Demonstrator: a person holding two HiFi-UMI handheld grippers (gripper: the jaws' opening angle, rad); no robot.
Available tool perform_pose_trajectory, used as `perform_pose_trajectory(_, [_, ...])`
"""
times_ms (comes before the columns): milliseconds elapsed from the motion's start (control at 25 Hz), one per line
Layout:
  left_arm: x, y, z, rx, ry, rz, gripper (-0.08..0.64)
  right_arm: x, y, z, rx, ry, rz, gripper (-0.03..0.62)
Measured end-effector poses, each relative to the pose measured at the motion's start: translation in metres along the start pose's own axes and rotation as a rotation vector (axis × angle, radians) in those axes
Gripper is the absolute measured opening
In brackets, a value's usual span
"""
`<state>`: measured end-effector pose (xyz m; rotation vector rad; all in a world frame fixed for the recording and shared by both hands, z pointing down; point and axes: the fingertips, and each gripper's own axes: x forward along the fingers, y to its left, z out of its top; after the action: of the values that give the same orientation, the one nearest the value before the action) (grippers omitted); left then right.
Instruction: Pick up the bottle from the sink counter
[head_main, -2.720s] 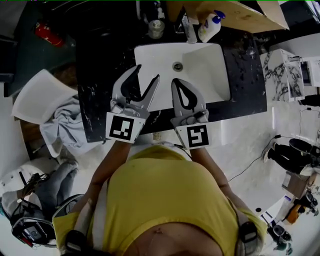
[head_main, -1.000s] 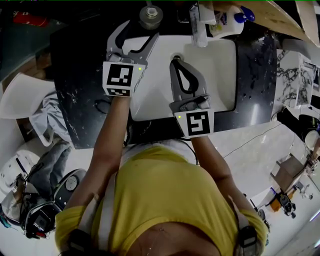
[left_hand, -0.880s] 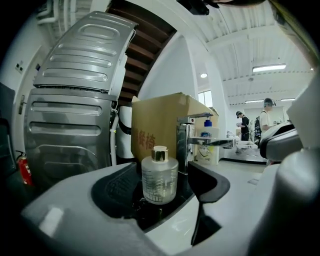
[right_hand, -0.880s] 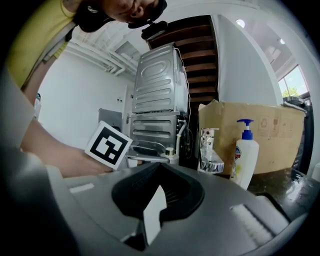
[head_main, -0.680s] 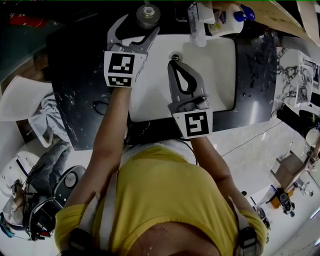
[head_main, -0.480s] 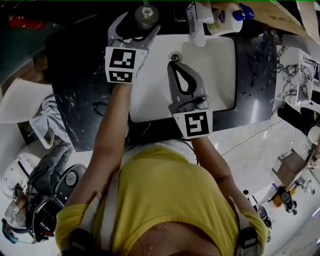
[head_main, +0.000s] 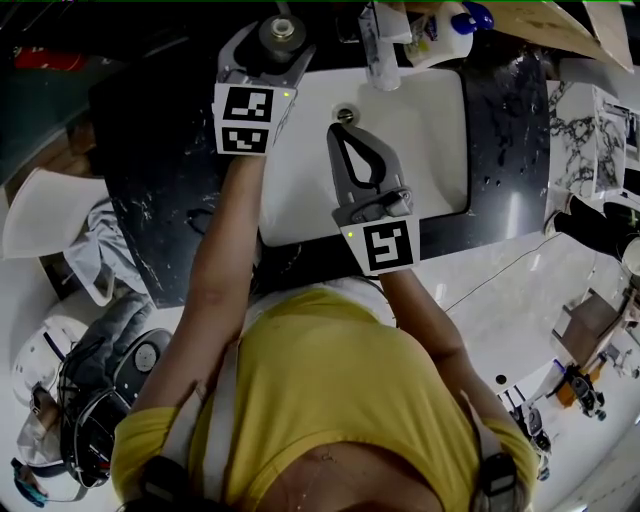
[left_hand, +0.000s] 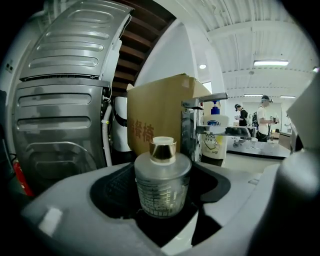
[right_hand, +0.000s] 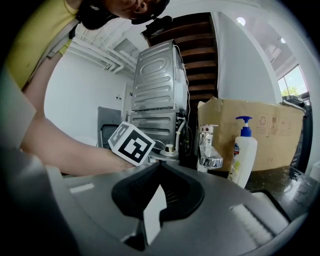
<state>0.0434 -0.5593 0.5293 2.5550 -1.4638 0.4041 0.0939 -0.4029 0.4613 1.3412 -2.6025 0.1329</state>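
Head view, bottle: the bottle (head_main: 278, 29) is seen upright on the black counter (head_main: 160, 150), just behind the back left corner of the sink (head_main: 420, 140).
Head view, left gripper: the left gripper (head_main: 272, 42) is held at that same corner, with one jaw on each side of the bottle.
Head view, right gripper: the right gripper (head_main: 339, 128) is held over the left half of the sink, beside the drain.
Left gripper view, jaws: the jaws are released. The bottle (left_hand: 162, 180) is enclosed between them, and a dark gap is seen on each side of it.
Left gripper view, background: a faucet (left_hand: 192, 125) and a pump bottle (left_hand: 215, 135) are seen behind the sink, before a cardboard box (left_hand: 155, 115).
Right gripper view, jaws: the jaws are clenched, and nothing is held between them.
Right gripper view, background: the left gripper's marker cube (right_hand: 131, 143) is seen over the far left of the sink.
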Motion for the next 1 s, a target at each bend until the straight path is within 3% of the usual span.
perform_pose_trajectory(400, [-0.009,-0.008,0.001,-0.011,-0.012,-0.051,0.328,-0.010,-0.003,0.005,-0.012,-0.004,-0.034,0.002])
perform_pose_trajectory(1000, [-0.101,-0.029,0.068,0.032,-0.115,-0.057,0.328,-0.031,0.003,0.041,-0.045,-0.081,-0.087,0.002])
